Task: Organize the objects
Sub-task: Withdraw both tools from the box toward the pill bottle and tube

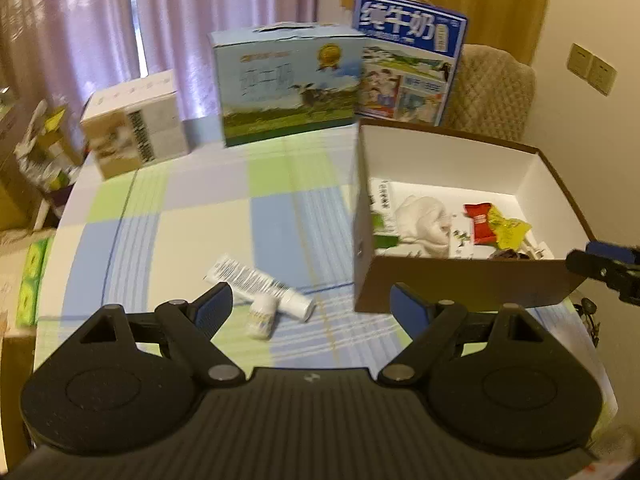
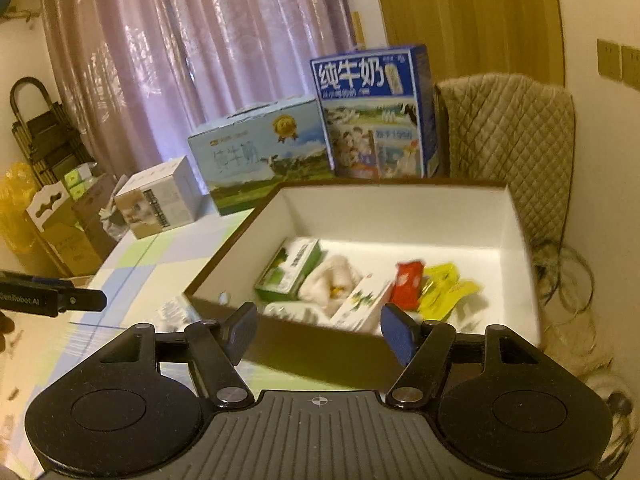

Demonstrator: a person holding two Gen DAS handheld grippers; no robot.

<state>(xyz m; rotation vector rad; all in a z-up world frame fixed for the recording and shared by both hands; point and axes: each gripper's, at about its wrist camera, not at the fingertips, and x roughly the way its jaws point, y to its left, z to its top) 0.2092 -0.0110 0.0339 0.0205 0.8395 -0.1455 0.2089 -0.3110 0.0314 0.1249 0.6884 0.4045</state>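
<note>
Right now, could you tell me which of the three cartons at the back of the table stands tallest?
The dark blue milk carton at the right, beside the quilted chair. It rises above the pale blue carton and the small white box.

We read 纯牛奶 in large white characters on the top of the tall blue milk carton (image 2: 374, 112); the small print beneath is too blurred for us. The same three characters show faintly on the face of the pale blue milk case (image 2: 260, 158) beside it, under a gold medal seal. The black arm of the left gripper (image 2: 52, 300) bears white lettering, "GenRobot.AI", its first letter cut off. Print on the tube (image 1: 256, 282) is unreadable.
</note>
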